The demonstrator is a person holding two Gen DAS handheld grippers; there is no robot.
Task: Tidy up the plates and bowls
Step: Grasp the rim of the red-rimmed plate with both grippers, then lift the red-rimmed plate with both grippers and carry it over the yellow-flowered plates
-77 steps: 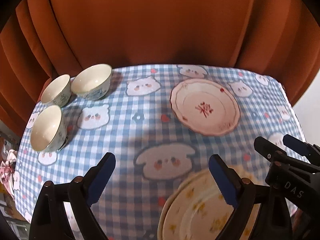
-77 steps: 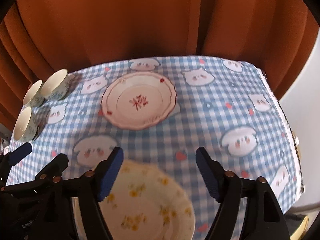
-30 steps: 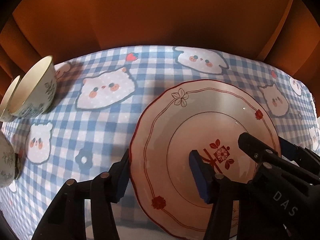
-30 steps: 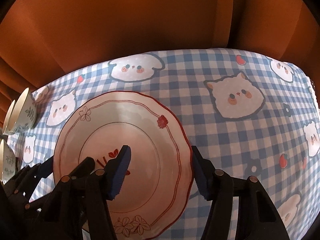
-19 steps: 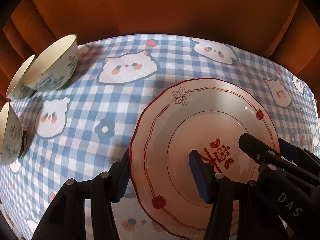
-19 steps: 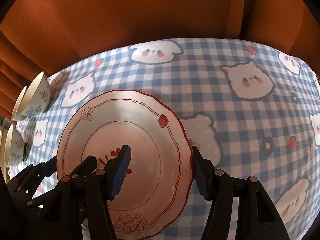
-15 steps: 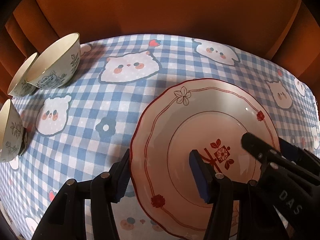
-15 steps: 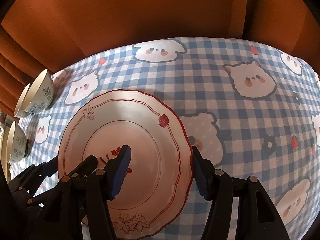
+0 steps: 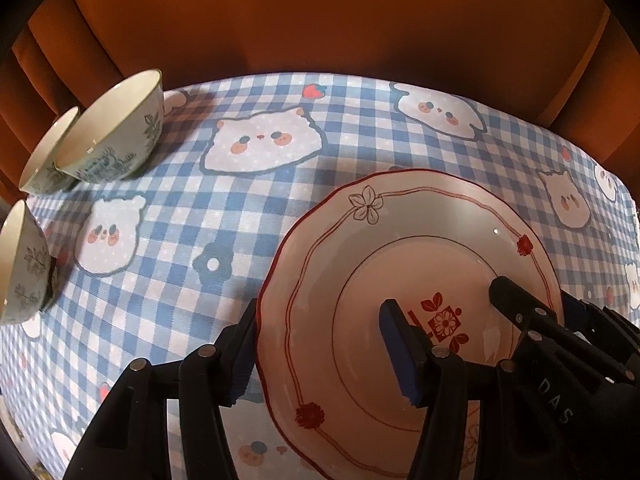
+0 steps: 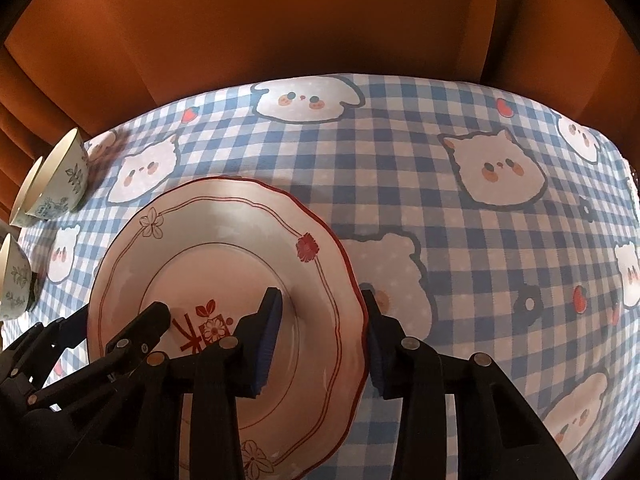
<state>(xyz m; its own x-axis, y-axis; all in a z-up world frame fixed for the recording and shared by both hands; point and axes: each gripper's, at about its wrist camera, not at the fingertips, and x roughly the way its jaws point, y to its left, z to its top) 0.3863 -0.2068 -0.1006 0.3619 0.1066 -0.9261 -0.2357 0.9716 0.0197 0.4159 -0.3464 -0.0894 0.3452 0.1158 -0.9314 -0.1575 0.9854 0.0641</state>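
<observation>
Red-rimmed plate [image 9: 420, 276] sits low in frame, its opposite rims between both pairs of fingers: left gripper [image 9: 320, 354] half-open, right gripper [image 10: 320, 340] closing. It has risen off the tabletop [image 10: 460, 216]; bowls [image 9: 108, 136] wait upper left.

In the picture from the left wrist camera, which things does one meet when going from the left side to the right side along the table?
Bowl at the left edge → the two bowls standing together at the far left corner → left gripper's left finger → red-rimmed plate → the right gripper reaching in over the plate's right side.
</observation>
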